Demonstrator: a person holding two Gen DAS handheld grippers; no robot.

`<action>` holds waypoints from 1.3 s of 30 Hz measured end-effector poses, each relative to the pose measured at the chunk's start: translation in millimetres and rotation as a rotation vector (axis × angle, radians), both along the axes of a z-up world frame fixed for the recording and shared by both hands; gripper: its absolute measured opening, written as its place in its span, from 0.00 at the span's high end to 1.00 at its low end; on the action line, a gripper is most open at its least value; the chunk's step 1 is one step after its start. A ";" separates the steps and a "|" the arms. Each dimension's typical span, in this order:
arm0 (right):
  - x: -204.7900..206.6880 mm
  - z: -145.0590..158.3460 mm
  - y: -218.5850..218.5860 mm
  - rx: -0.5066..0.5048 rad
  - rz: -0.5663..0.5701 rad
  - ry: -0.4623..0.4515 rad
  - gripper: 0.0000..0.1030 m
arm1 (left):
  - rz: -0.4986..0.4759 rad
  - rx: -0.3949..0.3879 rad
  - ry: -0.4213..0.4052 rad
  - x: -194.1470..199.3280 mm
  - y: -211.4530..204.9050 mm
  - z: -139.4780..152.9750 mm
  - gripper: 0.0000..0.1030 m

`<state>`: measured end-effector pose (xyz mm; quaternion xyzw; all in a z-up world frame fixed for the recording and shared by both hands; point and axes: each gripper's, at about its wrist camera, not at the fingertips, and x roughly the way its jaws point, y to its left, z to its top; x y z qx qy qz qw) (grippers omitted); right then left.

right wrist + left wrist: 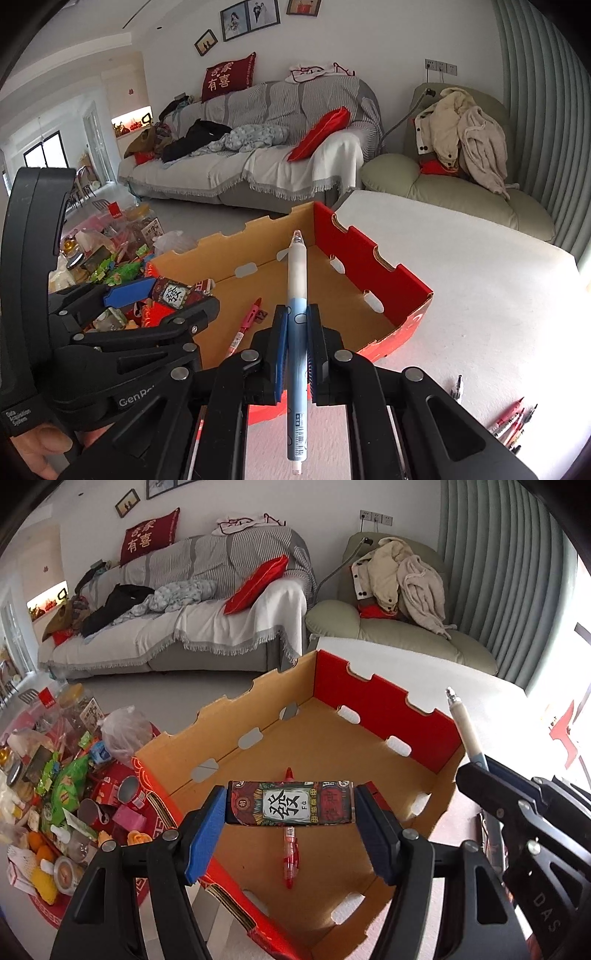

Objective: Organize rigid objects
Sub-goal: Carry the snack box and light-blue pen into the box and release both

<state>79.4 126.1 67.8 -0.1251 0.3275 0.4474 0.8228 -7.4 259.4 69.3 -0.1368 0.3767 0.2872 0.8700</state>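
Two grippers are loaded and poised at the tray. Nearest the lens in the left wrist view, the left gripper (290,808) has its blue-padded fingers (207,830) clamped on the ends of a small rectangular box printed with a black Chinese character on a white panel (290,806), held level above the tray's interior at lower centre of the frame. In the right wrist view the right gripper (297,332) pinches a slim pale-blue and white pen (297,332) between closed fingers, the pen running up the middle of the frame with its tip over the tray's near edge. Just beyond both loads lies the open cardboard tray with brown inside and red outer walls (388,709), resting on the white desk (480,277). One red pen (290,853) already lies on the tray floor, directly below the held box. At the lower right of the right wrist view, a few more loose pens (511,421) wait on the desk, well apart from the tray. By these pictures the sorting looks early: one item placed, two about to go in, several left. Farther off, upper left, a grey sofa (192,602) with red cushions stands against the wall.
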 end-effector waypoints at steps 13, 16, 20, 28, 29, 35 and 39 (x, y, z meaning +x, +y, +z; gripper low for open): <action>18.2 -20.6 21.3 -0.050 -0.006 0.045 0.90 | 0.019 -0.037 0.029 7.8 16.0 -17.0 0.31; 18.7 -23.2 23.2 -0.055 -0.003 0.049 0.90 | 0.023 -0.042 0.033 8.0 18.6 -19.5 0.31; 18.1 -24.3 25.8 -0.060 0.001 0.039 0.90 | 0.022 -0.046 0.033 8.0 20.3 -20.7 0.31; 17.0 -21.6 34.5 -0.065 0.007 0.005 0.90 | 0.034 -0.045 0.016 6.6 26.4 -17.7 0.31; 16.4 -19.9 35.5 -0.061 0.009 -0.002 0.90 | 0.035 -0.046 0.014 6.2 27.3 -17.0 0.31; 12.4 -10.7 40.7 -0.045 0.017 -0.041 0.90 | 0.040 -0.052 -0.006 4.3 32.4 -12.3 0.31; 10.7 -7.8 44.3 -0.037 0.023 -0.050 0.90 | 0.033 -0.060 0.007 7.3 35.1 -15.3 0.31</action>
